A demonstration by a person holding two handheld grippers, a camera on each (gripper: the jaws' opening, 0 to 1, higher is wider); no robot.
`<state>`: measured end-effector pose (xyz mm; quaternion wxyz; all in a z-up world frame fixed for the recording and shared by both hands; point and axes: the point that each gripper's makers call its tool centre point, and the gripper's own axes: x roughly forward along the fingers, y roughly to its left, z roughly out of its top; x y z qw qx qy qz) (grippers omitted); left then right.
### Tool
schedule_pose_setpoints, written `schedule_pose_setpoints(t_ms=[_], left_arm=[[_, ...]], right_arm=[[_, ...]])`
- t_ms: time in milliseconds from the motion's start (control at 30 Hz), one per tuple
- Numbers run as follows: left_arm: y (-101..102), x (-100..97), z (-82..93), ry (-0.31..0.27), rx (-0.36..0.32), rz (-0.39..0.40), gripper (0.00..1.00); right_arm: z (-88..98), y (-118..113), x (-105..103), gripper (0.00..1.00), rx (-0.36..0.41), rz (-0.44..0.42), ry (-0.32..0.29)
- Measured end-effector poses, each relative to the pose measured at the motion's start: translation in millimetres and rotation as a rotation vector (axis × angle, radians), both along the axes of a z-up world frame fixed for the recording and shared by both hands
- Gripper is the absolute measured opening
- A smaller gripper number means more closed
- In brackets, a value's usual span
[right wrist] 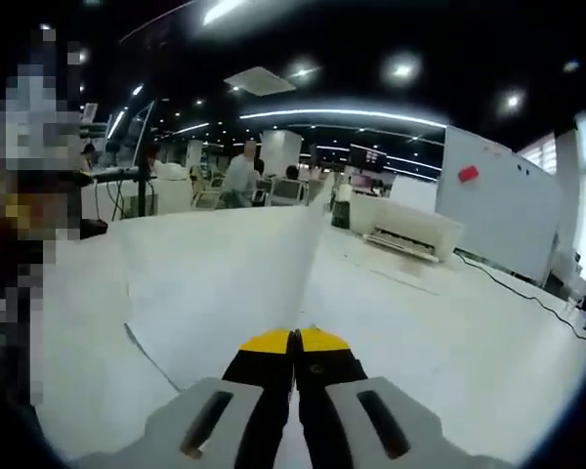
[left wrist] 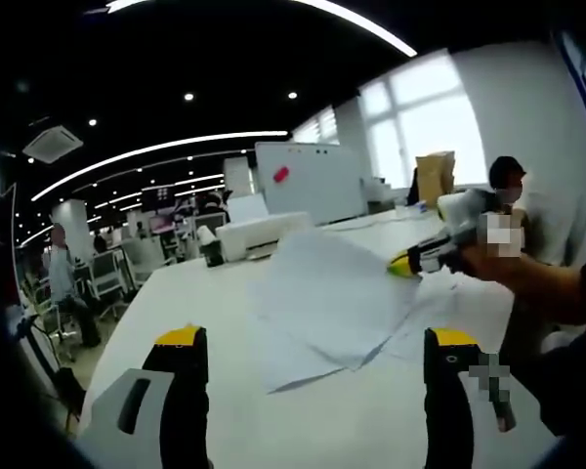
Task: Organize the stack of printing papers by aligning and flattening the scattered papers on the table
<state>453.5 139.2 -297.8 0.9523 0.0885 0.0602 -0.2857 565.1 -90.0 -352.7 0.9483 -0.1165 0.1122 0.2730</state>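
Several overlapping papers (left wrist: 337,293) fanned on one white table (left wrist: 195,293), left gripper (left wrist: 315,344) jaws spread wide, right gripper (right wrist: 294,341) pinched onto one lifted sheet (right wrist: 225,278), one printer (left wrist: 259,234) behind

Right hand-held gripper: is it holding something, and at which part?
Right hand-held gripper is shut on a sheet of paper, at its edge.

My left gripper (left wrist: 314,352): jaws wide apart, yellow-tipped, rising level and parallel from the bottom of the left gripper view, nothing between them. My right gripper (right wrist: 295,342): jaws pressed together, yellow tips meeting on a sheet's edge. In the left gripper view it reaches in from the right, tip pointing left, my hand (left wrist: 508,262) wrapped round its body, forearm trailing off right.
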Motion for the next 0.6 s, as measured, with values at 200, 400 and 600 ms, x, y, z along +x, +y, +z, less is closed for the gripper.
schedule_pose_setpoints(t_ms=[200,400,600], left_arm=[[0.1,1.0,0.7,-0.004,-0.006,-0.004,0.93],[-0.2,1.8,2.8,-0.008,-0.018,-0.008,0.93],[-1.4,1.7,2.9,-0.006,-0.023,-0.012,0.93]], right_arm=[[17.8,3.5,-7.9,0.0,0.007,0.011,-0.035],[34.9,5.0,-12.8,0.0,0.002,0.017,-0.086],[54.1,7.1,-18.8,0.0,-0.003,0.022,-0.137]])
